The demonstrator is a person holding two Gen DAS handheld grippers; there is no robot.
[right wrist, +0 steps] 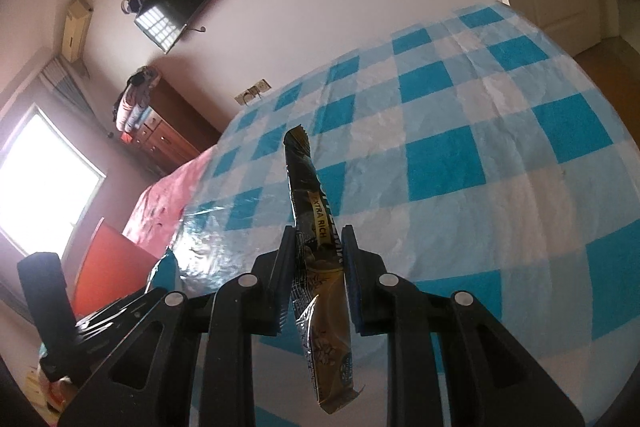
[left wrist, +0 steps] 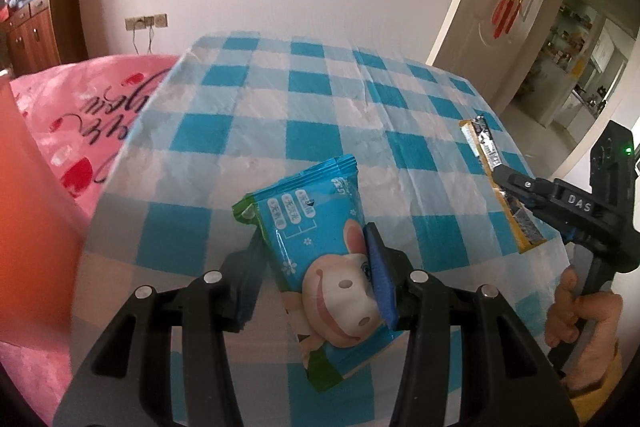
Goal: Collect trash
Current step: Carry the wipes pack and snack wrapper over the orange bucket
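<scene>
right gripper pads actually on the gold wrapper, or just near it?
Touching. The right wrist view shows the right gripper with both fingers pressed against the gold wrapper, no gap either side.

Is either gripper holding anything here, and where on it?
Both. The left gripper pinches the blue cow-print wrapper across its middle. The right gripper pinches the gold sachet around mid-length, ends sticking out both ways.

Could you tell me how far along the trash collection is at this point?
Done: no other litter shows on the checkered tablecloth. In hand: the left gripper clamps a blue cartoon wrapper, the right gripper a gold sachet. Left: dropping both off; no bin is clearly visible.
</scene>
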